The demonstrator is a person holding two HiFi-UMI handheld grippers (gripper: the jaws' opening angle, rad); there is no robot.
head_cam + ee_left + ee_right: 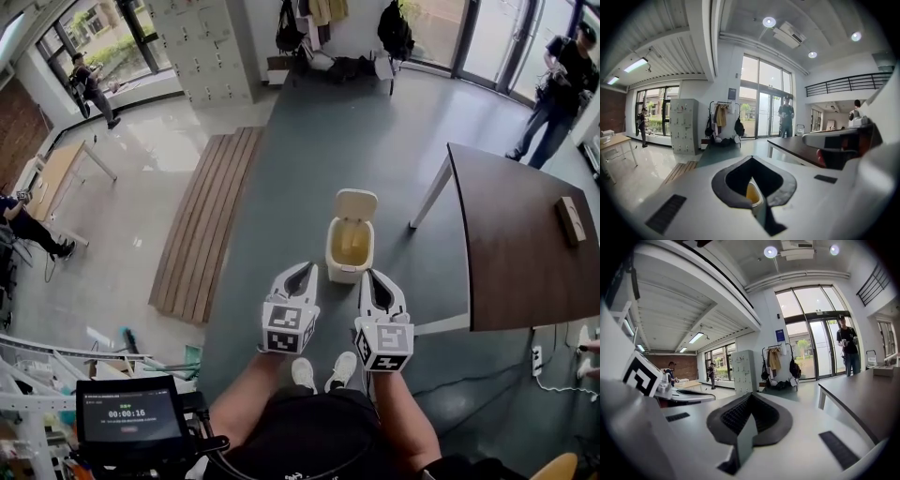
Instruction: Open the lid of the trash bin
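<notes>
Head view — left hand-held gripper [306,269], right hand-held gripper [367,276], both closed — flanking trash bin's [344,270] near edge.

- A big open lobby-style workspace, this was: tall glass doors [764,112] ran floor to ceiling along the far wall.
- Grey lockers [684,125] stood beside a coat rack [723,123] hung with jackets and bags.
- A railed mezzanine [843,83] looked down from above.
- A dark tabletop [525,244] and a pale desk [56,173] sat well apart on polished floor.
</notes>
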